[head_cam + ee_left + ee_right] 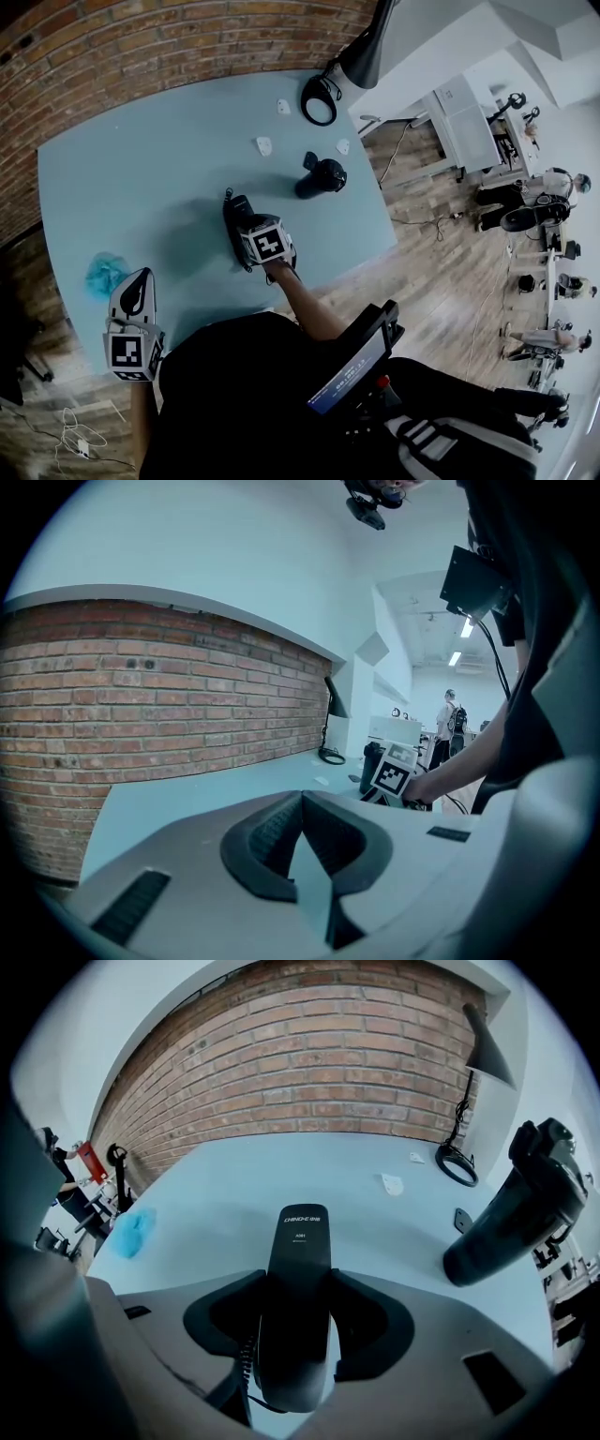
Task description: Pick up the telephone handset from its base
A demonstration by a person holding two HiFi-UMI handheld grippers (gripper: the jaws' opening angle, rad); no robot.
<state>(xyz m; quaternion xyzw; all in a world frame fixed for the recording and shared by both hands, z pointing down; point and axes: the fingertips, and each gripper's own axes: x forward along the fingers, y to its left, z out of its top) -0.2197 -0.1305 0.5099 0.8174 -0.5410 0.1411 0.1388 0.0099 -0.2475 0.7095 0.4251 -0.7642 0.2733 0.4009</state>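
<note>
The black telephone handset (295,1316) stands lengthwise between the jaws of my right gripper (298,1274), whose dark pads (349,1307) press on both its sides. A coiled cord (246,1358) hangs under it. In the head view the handset (234,217) sticks out ahead of my right gripper (241,234), over the middle of the pale blue table (141,169). The base is hidden beneath the gripper and handset. My left gripper (139,278) hovers at the table's near left corner, and its jaws (300,799) meet at the tips with nothing between them.
A black flask (321,178) lies right of the handset (511,1208). A blue cloth (103,272) sits near the left gripper. A lamp's ring base (319,98) and small white pieces (264,145) lie farther back. A brick wall (141,56) borders the table's far side.
</note>
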